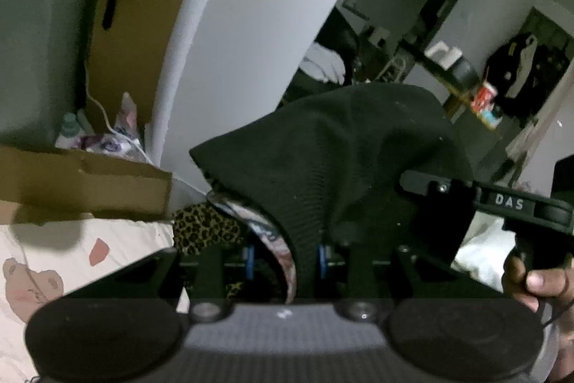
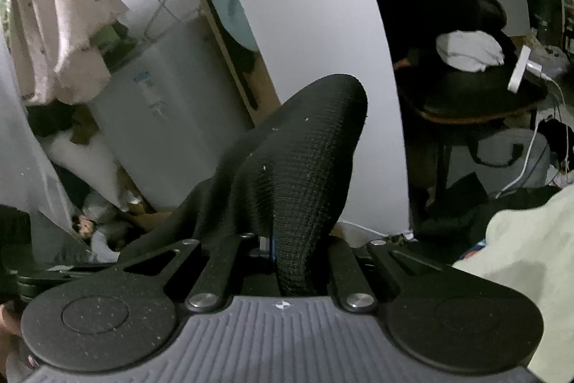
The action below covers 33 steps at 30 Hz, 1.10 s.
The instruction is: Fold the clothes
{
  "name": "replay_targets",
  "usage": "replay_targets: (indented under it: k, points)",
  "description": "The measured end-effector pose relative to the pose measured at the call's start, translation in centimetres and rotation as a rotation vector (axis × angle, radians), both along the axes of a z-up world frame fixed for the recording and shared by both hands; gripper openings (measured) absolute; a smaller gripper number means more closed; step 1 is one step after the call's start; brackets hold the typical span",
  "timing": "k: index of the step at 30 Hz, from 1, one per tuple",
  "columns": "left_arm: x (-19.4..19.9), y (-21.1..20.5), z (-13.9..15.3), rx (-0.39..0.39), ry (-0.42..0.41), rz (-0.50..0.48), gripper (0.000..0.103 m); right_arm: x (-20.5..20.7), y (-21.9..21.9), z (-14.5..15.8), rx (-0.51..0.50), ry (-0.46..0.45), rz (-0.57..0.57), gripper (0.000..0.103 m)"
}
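The black knitted garment (image 1: 344, 149) hangs bunched and ribbed – the left gripper (image 1: 287, 257) and the right gripper (image 2: 287, 250) both pinch its edge.

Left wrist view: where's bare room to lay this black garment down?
The open patch is the pale printed sheet at lower left, bordered by the cardboard box above and the leopard-print cloth to the right. Centre is crowded: black knit garment fills both grippers.

Cardboard box (image 1: 89, 182), white pillar (image 1: 251, 34), black chair (image 2: 466, 88)
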State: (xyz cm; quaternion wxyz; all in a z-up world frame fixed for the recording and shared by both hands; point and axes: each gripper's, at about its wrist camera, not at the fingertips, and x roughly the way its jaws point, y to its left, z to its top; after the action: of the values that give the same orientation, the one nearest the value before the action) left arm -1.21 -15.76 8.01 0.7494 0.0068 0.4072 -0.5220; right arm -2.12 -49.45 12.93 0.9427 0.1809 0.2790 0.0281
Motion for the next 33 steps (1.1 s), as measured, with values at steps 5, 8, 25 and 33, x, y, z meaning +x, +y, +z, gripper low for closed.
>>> replay_targets:
  k: [5, 8, 25, 33]
  points:
    - [0.9, -1.6, -5.1, 0.011, 0.046, -0.016, 0.032, 1.4, -1.5, -5.2, 0.0, 0.05, -0.015, 0.008]
    - [1.4, -2.3, -8.0, 0.025, 0.079, -0.028, 0.032, 2.2, -2.2, -8.2, -0.008, 0.08, -0.03, 0.008]
    - [4.5, -7.9, -22.3, 0.037, 0.185, -0.05, 0.032, 7.1, -5.0, -22.4, -0.07, 0.159, -0.118, 0.008]
    - [7.1, -9.6, -28.5, 0.046, 0.218, -0.016, 0.032, 10.2, -5.6, -28.7, -0.118, 0.178, -0.138, 0.008]
